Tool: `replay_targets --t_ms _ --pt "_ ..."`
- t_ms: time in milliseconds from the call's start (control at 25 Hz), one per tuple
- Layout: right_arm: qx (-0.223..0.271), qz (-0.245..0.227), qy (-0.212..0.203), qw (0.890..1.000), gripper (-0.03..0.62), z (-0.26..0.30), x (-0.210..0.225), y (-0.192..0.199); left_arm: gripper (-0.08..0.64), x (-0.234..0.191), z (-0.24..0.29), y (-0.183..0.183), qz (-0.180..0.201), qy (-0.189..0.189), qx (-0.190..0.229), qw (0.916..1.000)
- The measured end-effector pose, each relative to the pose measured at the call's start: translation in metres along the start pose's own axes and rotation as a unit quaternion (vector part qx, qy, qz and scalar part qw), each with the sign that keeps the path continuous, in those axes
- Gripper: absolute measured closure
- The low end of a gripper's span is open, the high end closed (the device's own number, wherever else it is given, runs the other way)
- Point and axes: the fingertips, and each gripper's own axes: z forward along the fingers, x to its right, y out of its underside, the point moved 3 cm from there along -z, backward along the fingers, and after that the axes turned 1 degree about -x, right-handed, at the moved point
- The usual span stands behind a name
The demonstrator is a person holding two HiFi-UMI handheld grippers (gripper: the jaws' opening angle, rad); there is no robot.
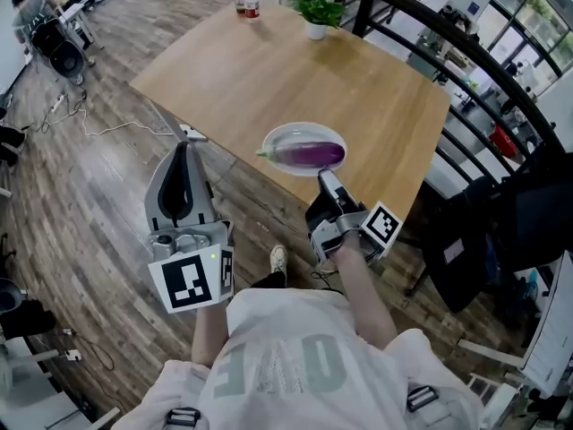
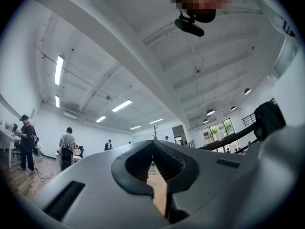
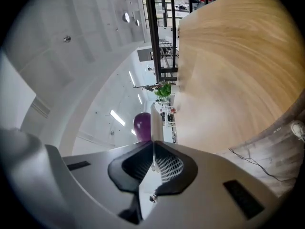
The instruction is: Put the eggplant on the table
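A potted plant stood near a bottle. Cables trailed across the wooden floor, and a dark railing curved along the right side.

1. One eggplant.
2. One plate.
3. One wooden counter.
4. One potted plant.
5. Two drink containers.
6. Two grippers: the left gripper and the right gripper.

Eggplant on plate, over table
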Motion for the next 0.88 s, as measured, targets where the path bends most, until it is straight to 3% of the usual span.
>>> replay_targets --t_ms 280,880 --pt "-0.004 -0.018 -0.008 1.000 0.565 0.064 0.002 -0.014 0.552 -0.017 0.047 0.020 0.007 0.005 -0.001 1.0000" --pt "-0.008 -0.016 0.005 1.000 0.565 0.118 0.007 -0.054 0.552 -0.005 0.102 0.036 0.008 0.003 -0.021 0.9997"
